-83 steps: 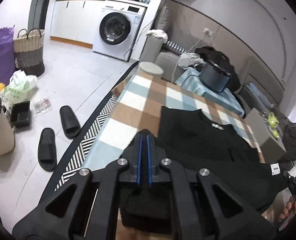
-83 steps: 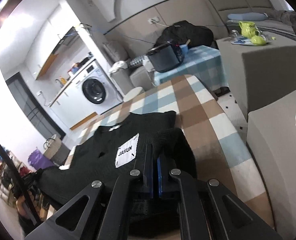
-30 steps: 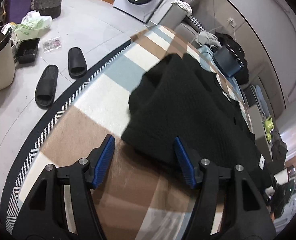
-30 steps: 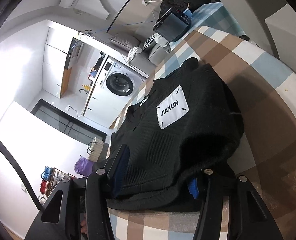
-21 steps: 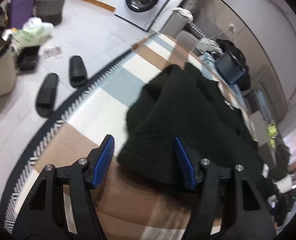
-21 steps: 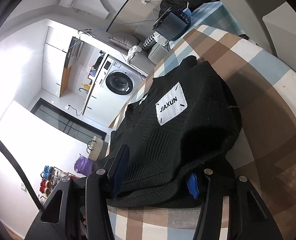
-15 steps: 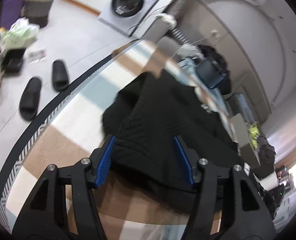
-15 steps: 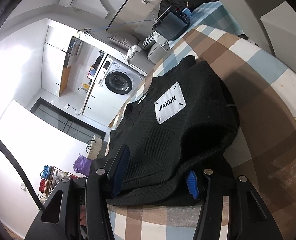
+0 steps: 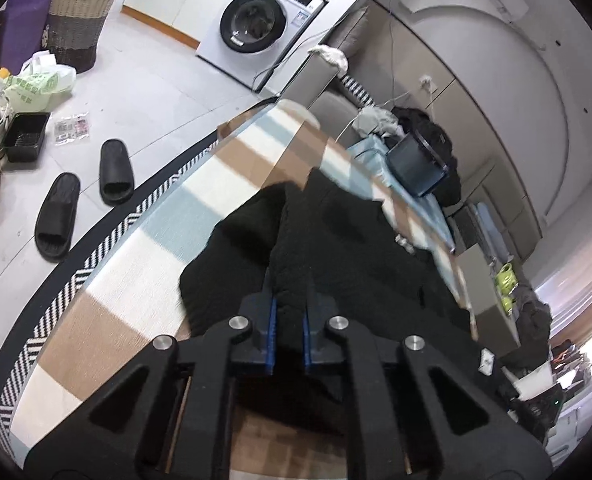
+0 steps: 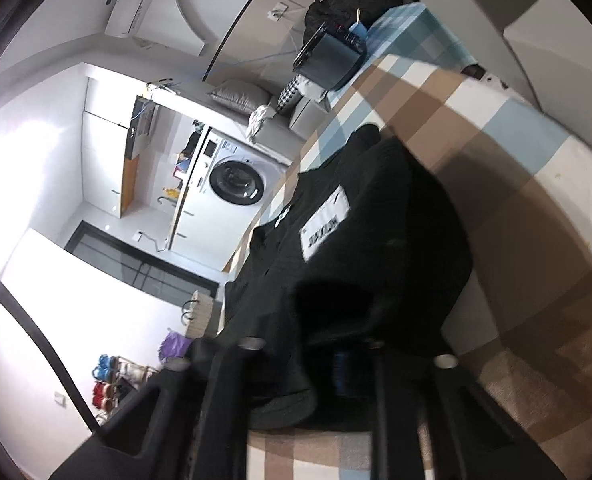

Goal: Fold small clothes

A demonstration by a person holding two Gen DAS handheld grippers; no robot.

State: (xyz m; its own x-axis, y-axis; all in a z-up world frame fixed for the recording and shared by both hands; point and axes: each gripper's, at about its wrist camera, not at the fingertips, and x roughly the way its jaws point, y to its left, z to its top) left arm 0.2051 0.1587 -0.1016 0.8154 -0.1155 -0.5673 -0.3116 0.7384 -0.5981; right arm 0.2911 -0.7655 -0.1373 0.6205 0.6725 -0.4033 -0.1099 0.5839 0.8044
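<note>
A black knit sweater point(image 9: 356, 256) lies on the round table's checked cloth point(image 9: 135, 288). My left gripper point(image 9: 287, 304) is shut on a bunched fold at the sweater's near edge, and the blue pads point(image 9: 271, 320) pinch the knit, which is lifted a little. In the right wrist view, the same sweater point(image 10: 396, 240) shows its white label point(image 10: 326, 224). My right gripper point(image 10: 324, 356) is at its near hem with jaws closing. Black fabric sits between them and drapes over the fingers, hiding most of the pads. This view is blurred.
Two black slippers point(image 9: 115, 176) lie on the floor left of the table. A woven basket point(image 9: 79, 20) and a washing machine point(image 9: 255, 28) stand further back. A dark box-shaped device point(image 9: 416, 164) sits on a blue-covered surface beyond the table. The striped table rim point(image 9: 75, 276) curves along the left.
Both grippers stood open around the sweater's near edge and have now shut on it. The left one has risen and tipped up, drawing the fabric with it. The right one stayed put.
</note>
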